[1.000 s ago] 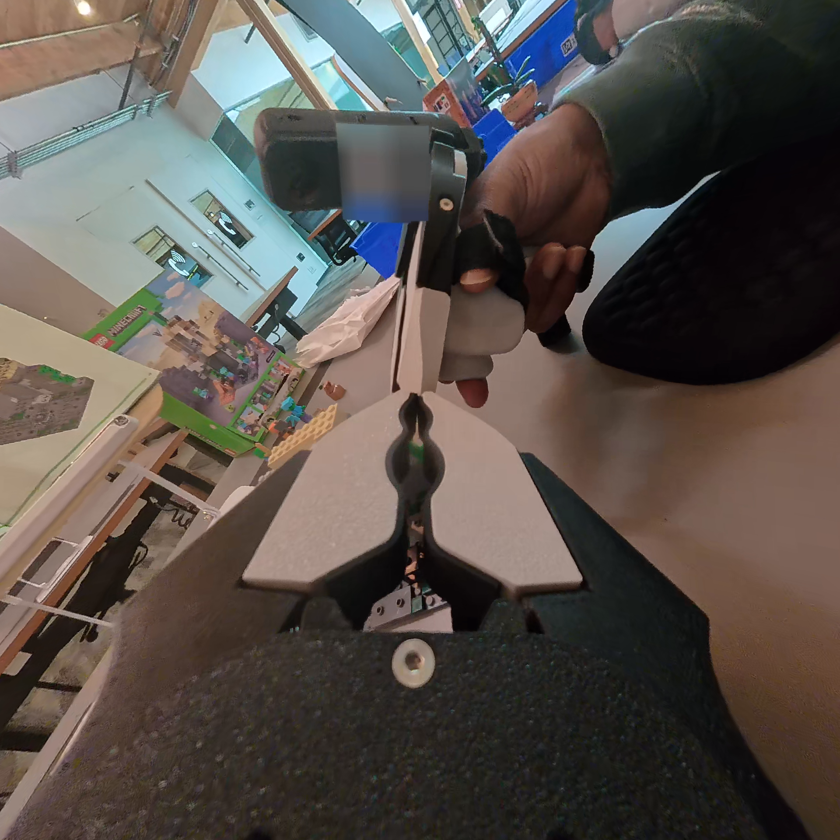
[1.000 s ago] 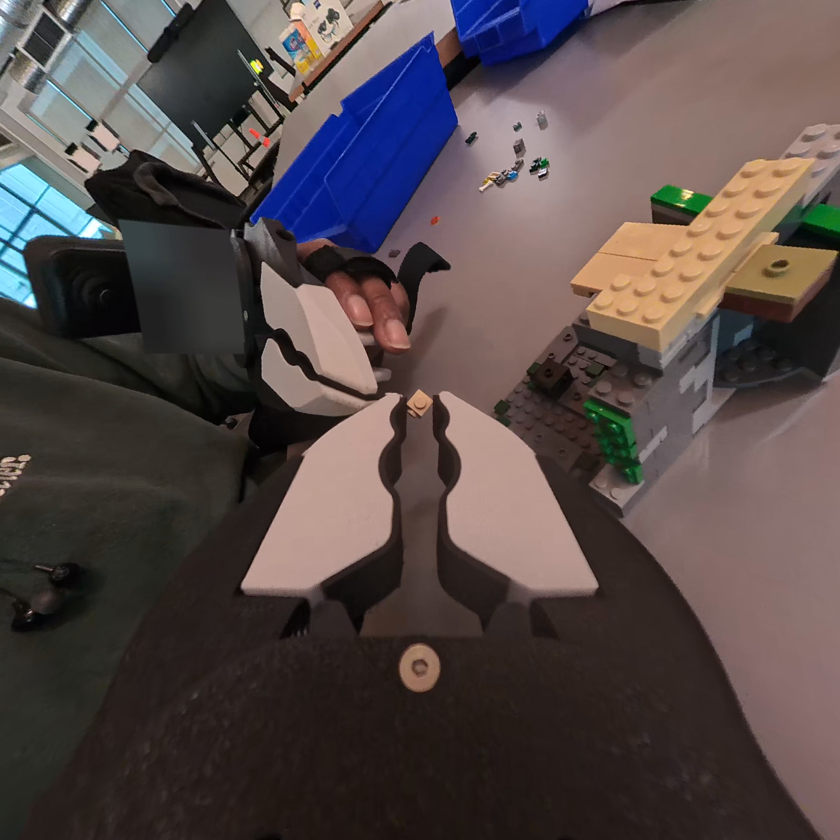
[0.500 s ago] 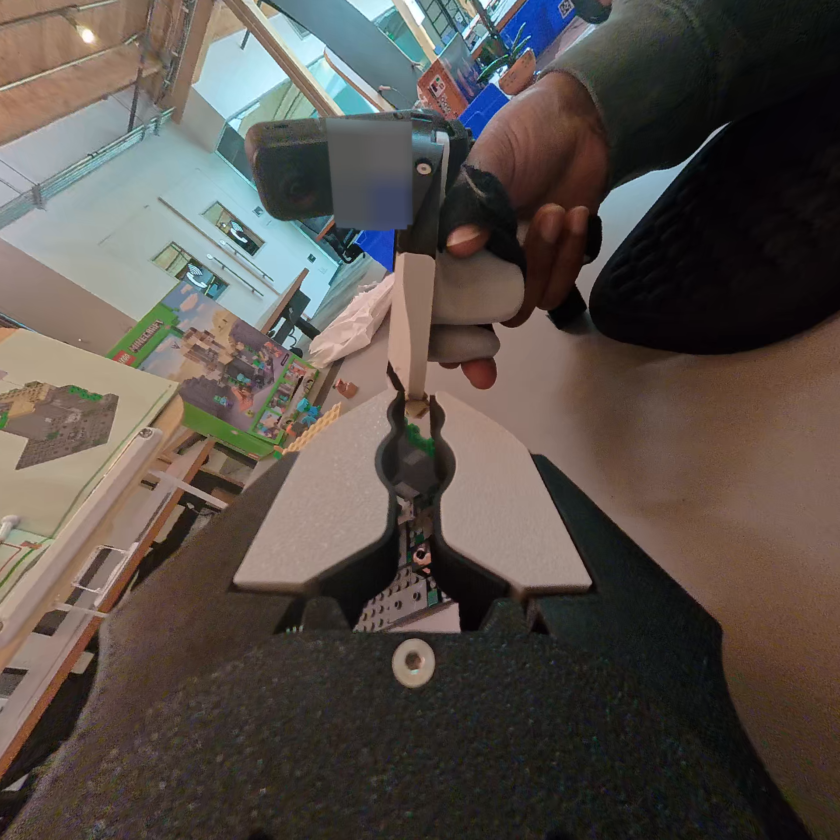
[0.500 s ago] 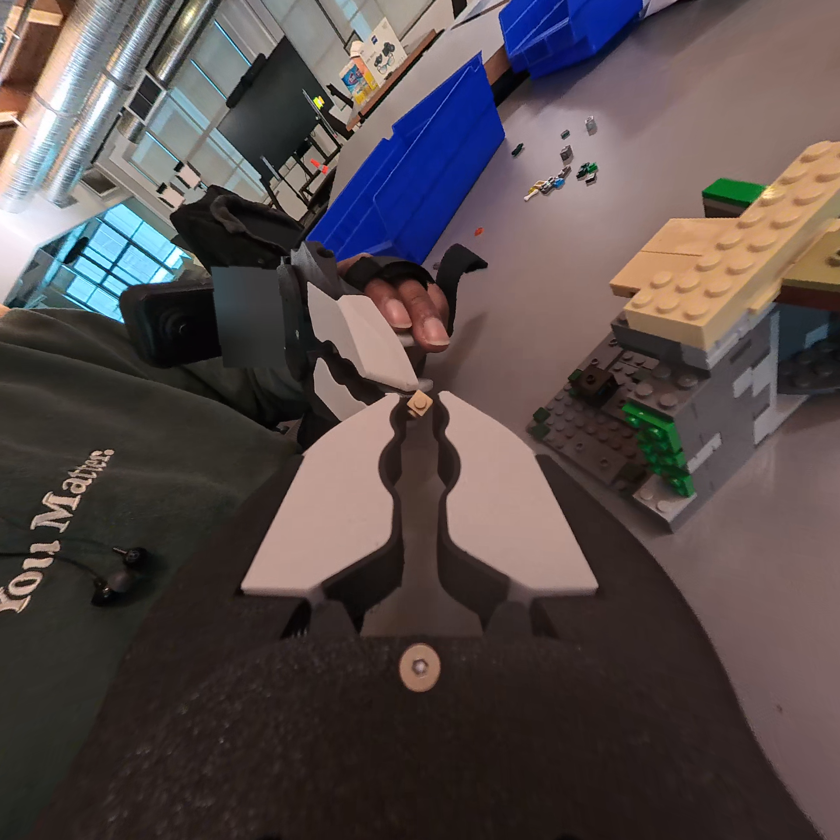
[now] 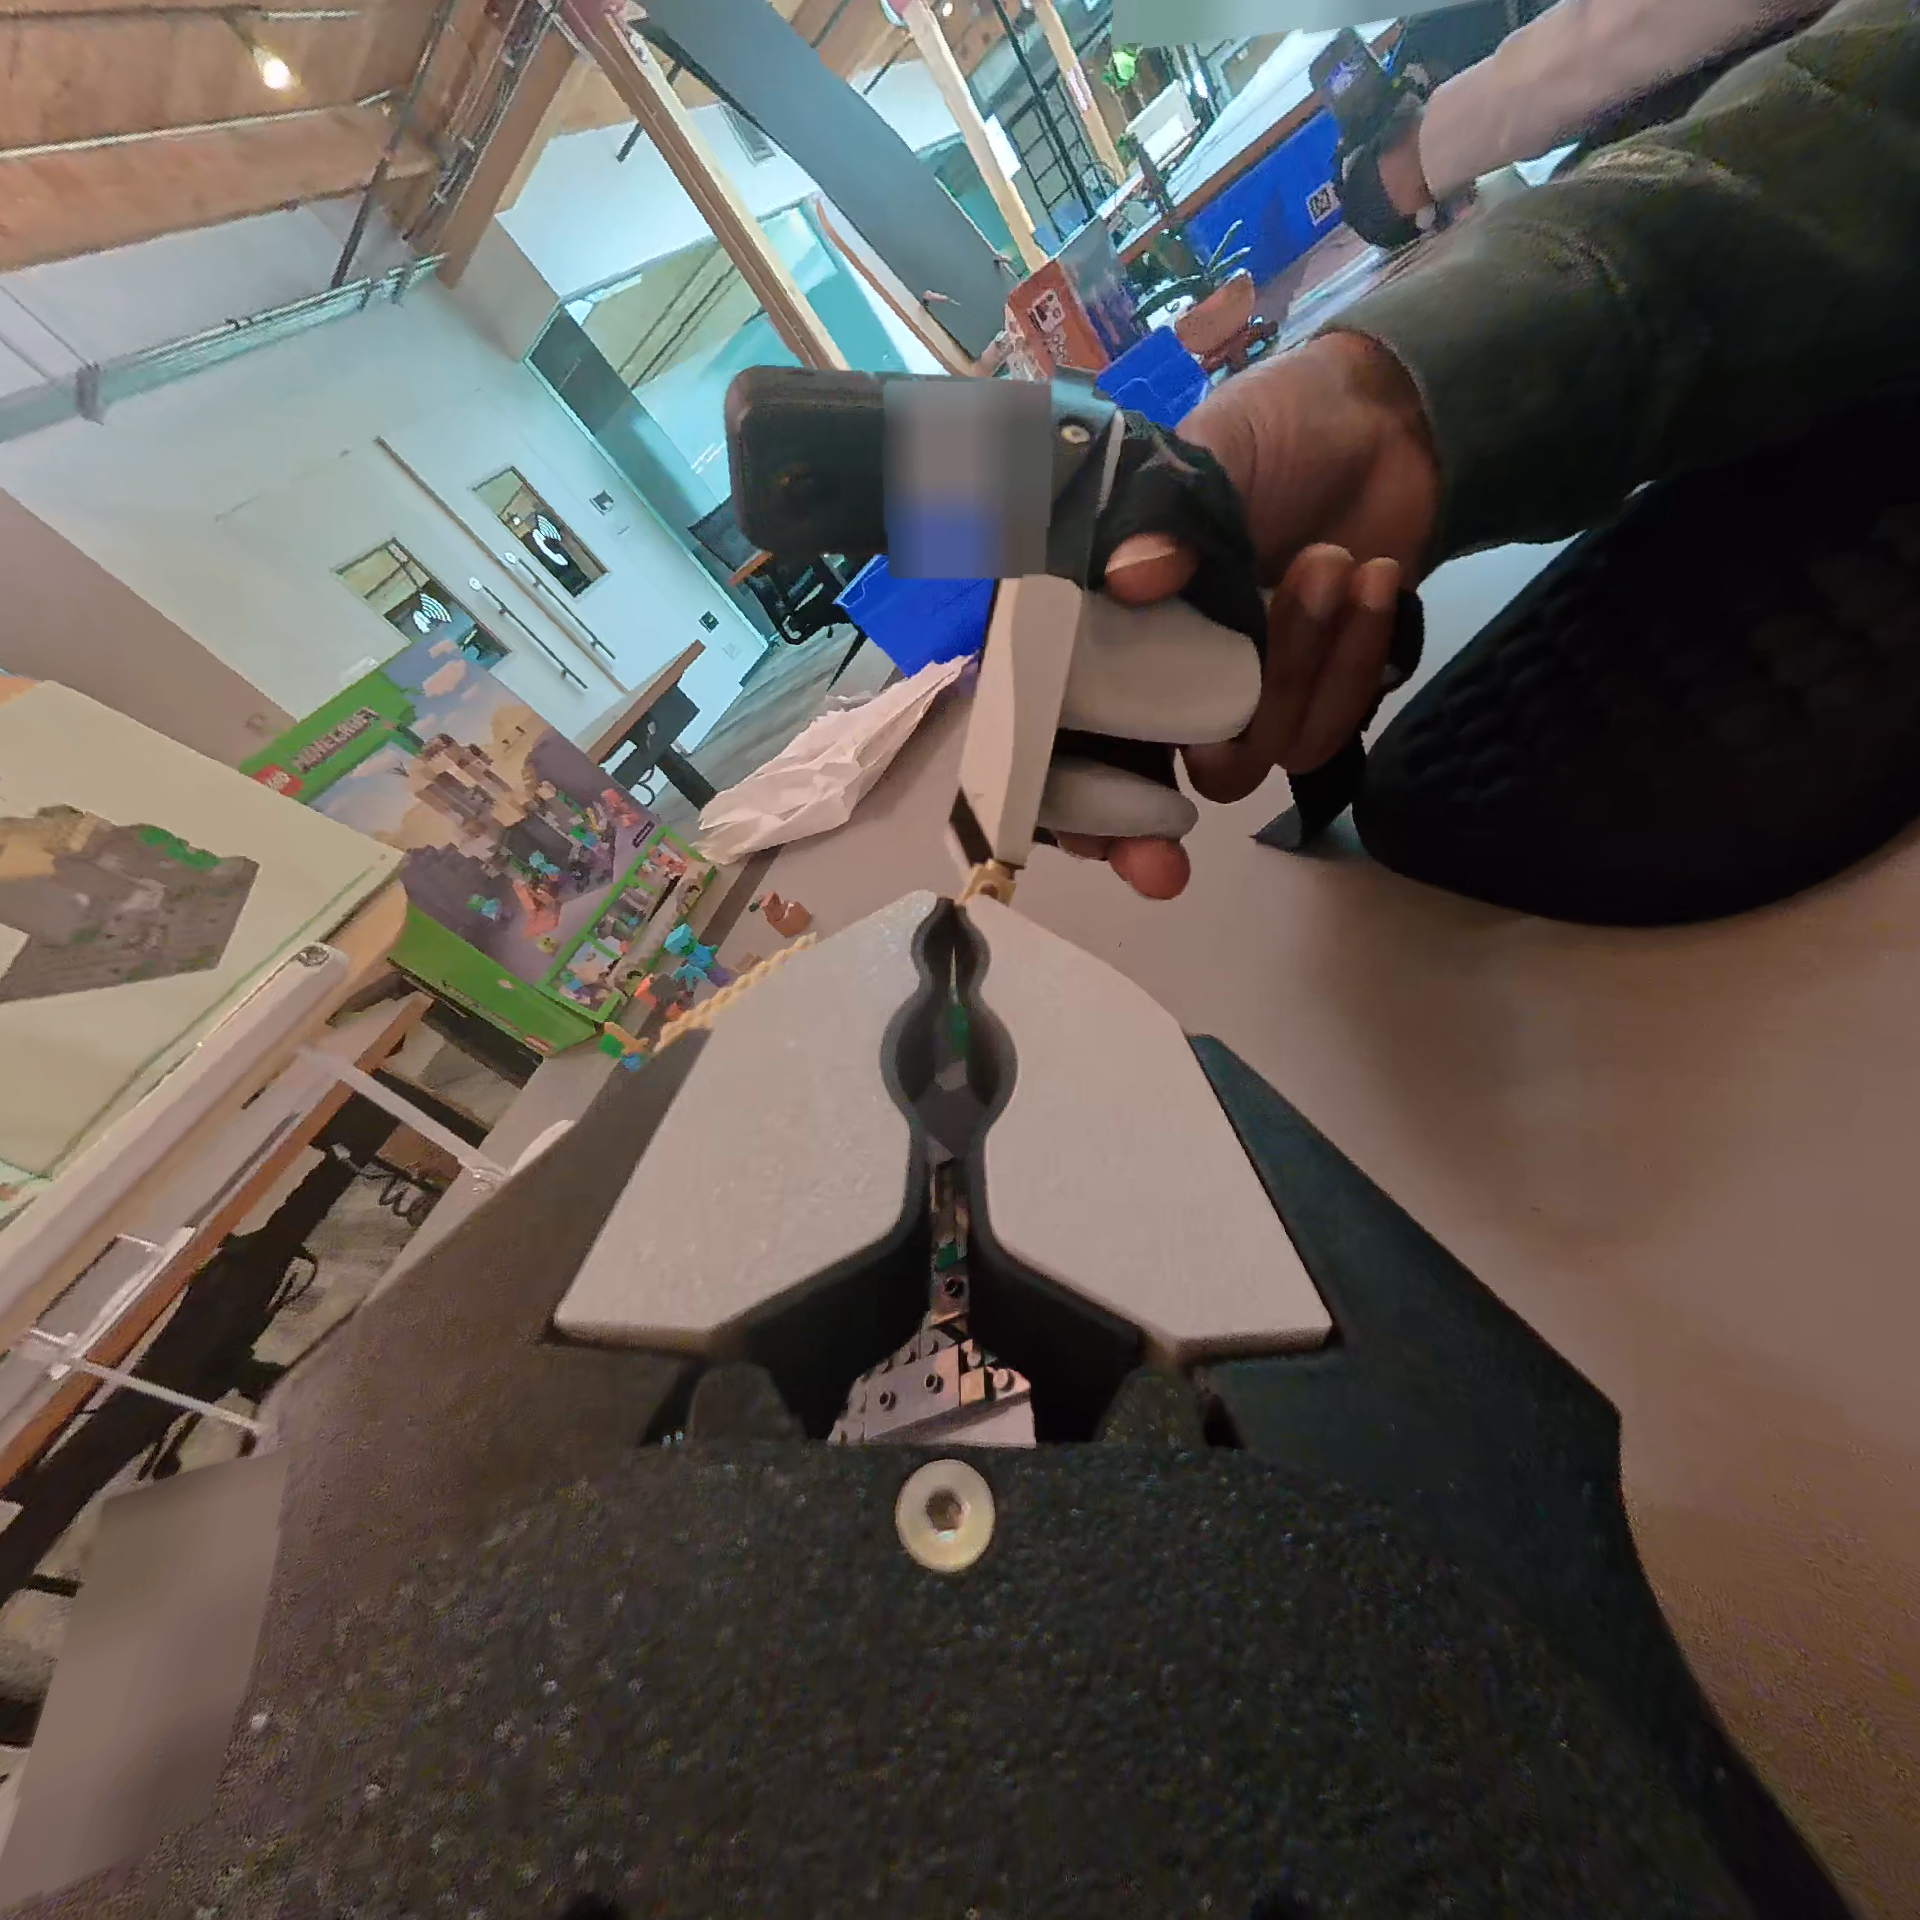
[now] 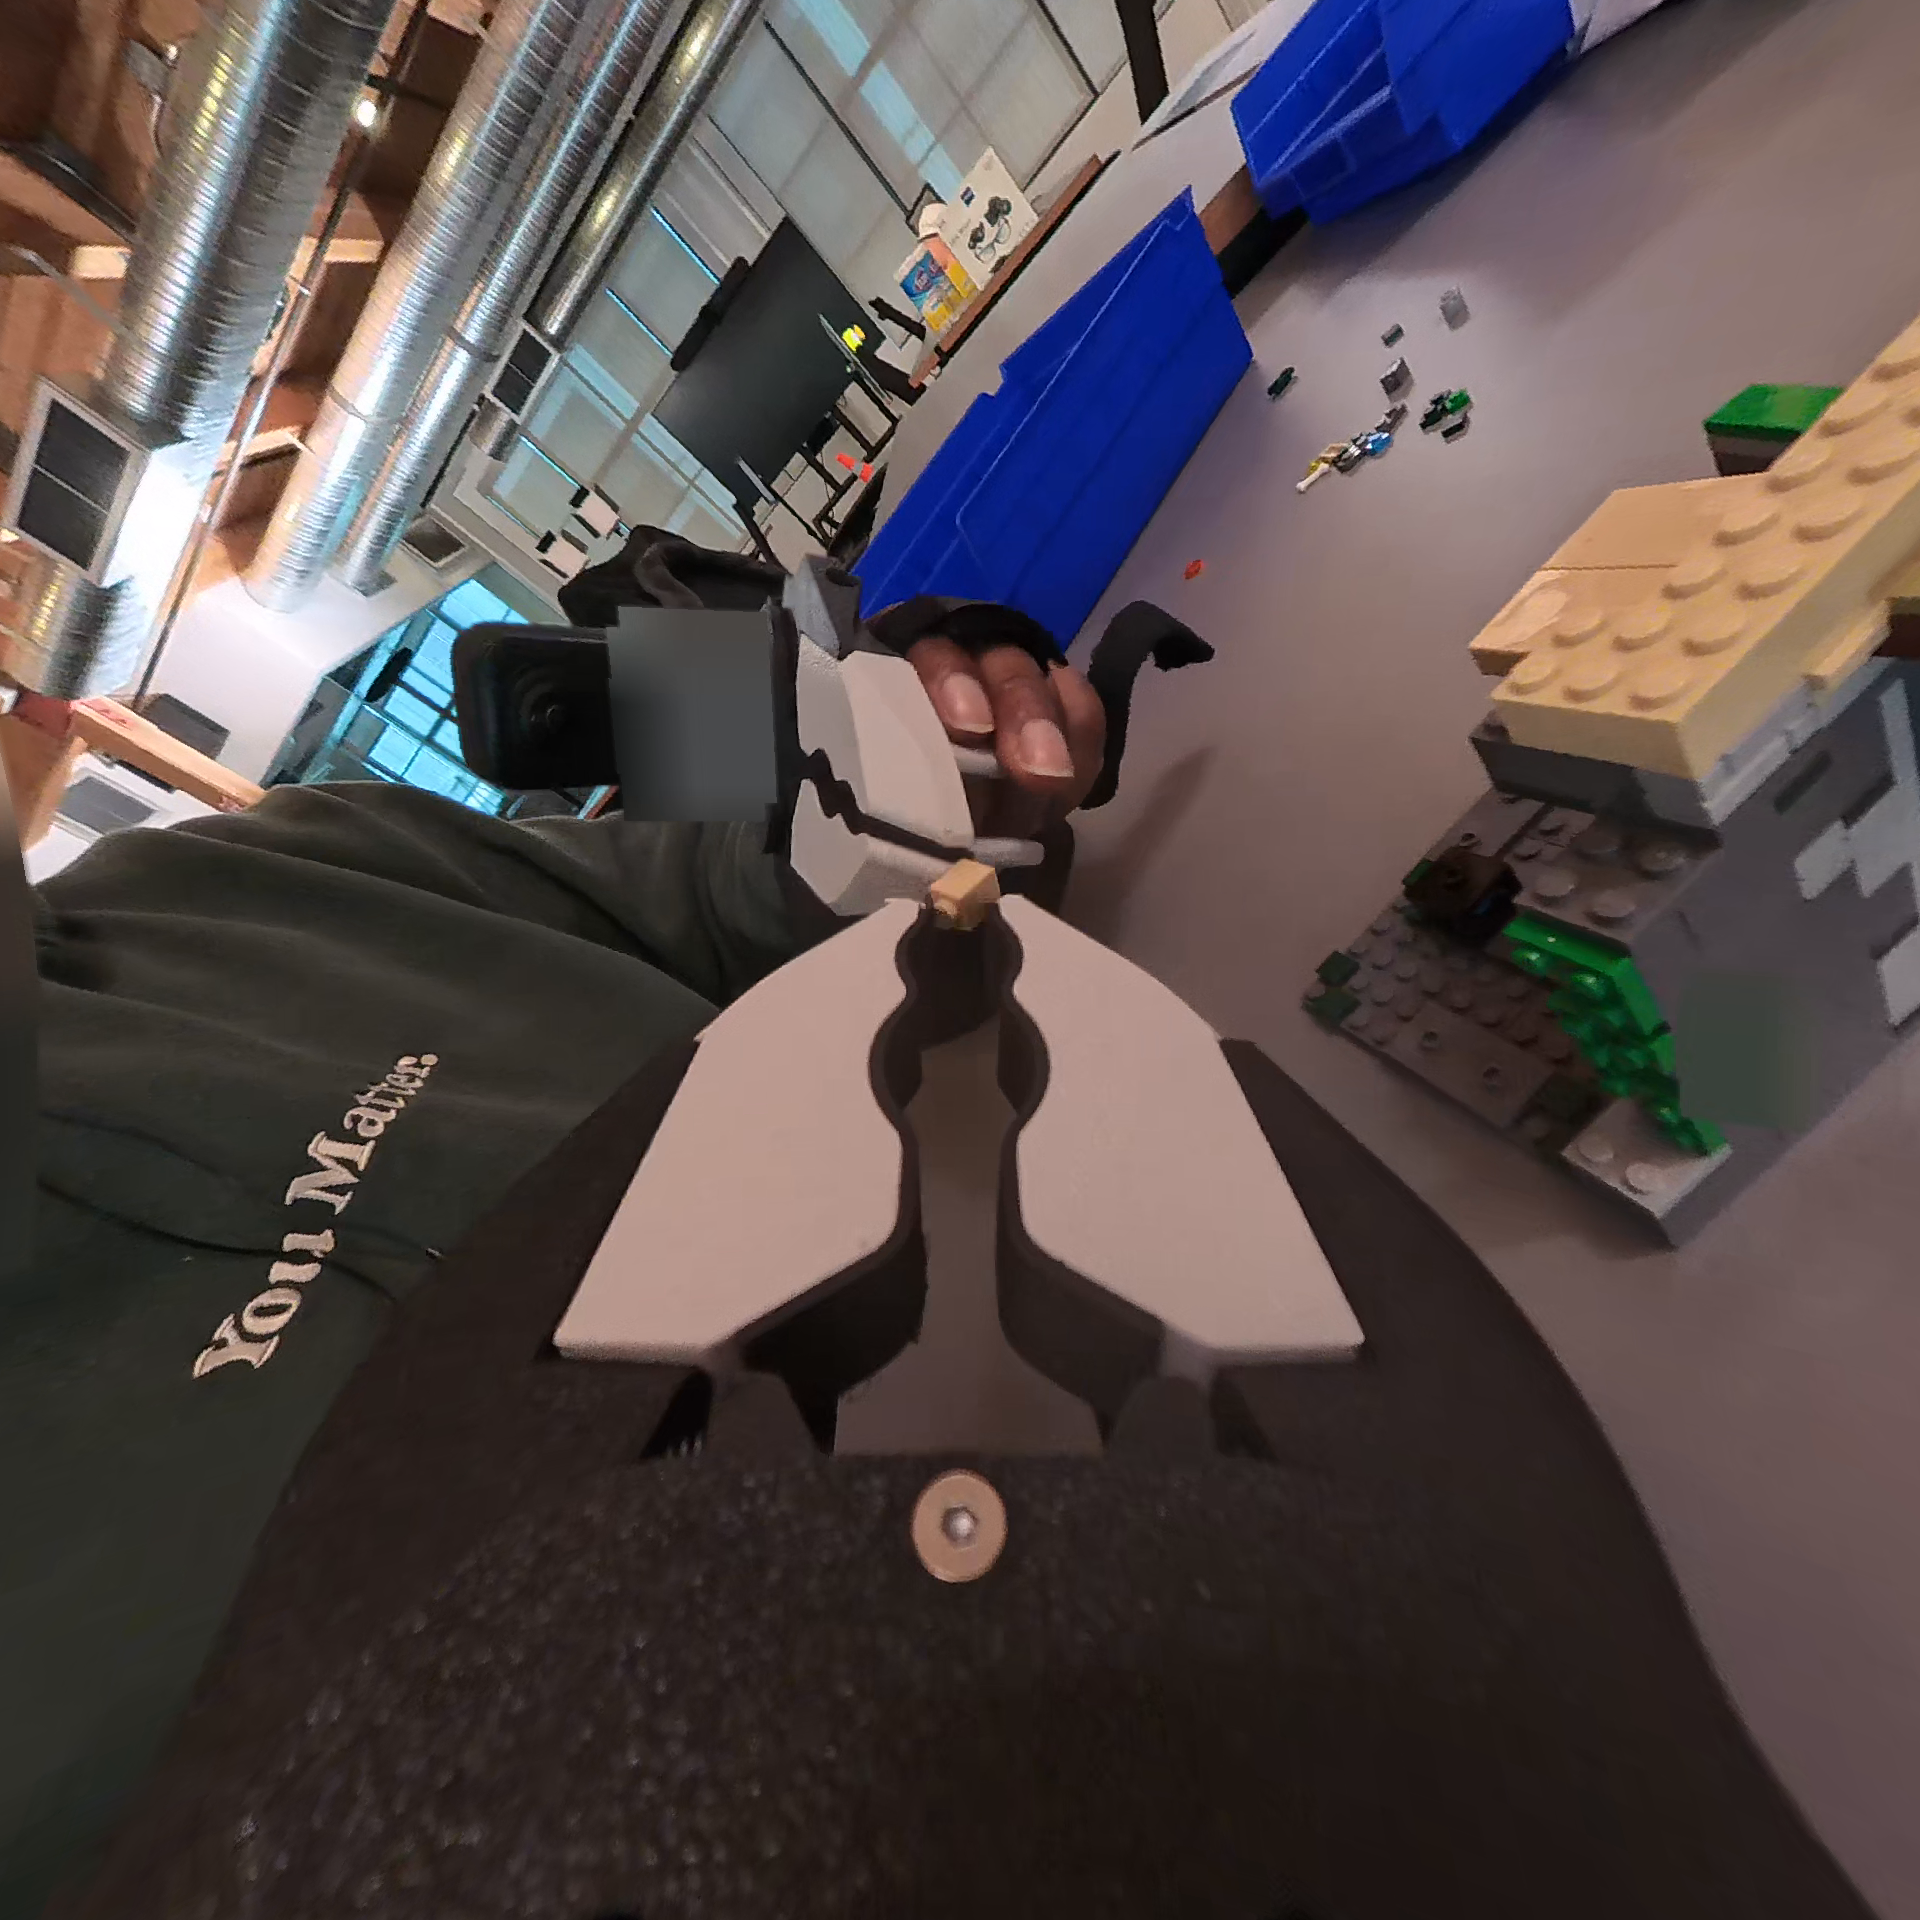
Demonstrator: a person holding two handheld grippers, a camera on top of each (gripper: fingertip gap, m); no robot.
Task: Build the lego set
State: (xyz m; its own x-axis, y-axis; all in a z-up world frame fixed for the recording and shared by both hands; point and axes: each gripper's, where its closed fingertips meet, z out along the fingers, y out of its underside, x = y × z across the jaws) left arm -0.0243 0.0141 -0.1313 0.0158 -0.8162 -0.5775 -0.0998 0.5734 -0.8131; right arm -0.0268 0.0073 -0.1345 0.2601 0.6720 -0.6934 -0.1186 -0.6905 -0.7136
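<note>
My right gripper [image 6: 958,906] is shut on a small tan one-stud piece [image 6: 962,891], held in the air at its fingertips. My left gripper [image 5: 948,912] has its jaws closed to a thin slit, with nothing clear between them. The two gripper tips meet almost nose to nose. The tan piece [image 5: 992,883] shows at the right gripper's tip [image 5: 987,831], just above my left fingertips. The left gripper also shows in the right wrist view [image 6: 935,842]. The lego build [image 6: 1662,883], with grey walls, a tan roof and a green strip, stands on the grey table to the right. Part of it shows under my left jaws [image 5: 935,1371].
Blue bins [image 6: 1060,457] and scattered small pieces [image 6: 1382,426] lie at the far side of the table. The set's box [image 5: 499,862], an instruction booklet [image 5: 125,914], small figures [image 5: 675,956] and a crumpled white bag [image 5: 831,769] sit to the left. The person's green sleeve [image 6: 312,987] is close. Only a small space, under 4 cm, lies between the two pairs of fingers.
My left jaws stood a little wider half a second ago and have closed to a slit. The right gripper has tilted and kept the tan piece at my left fingertips.
</note>
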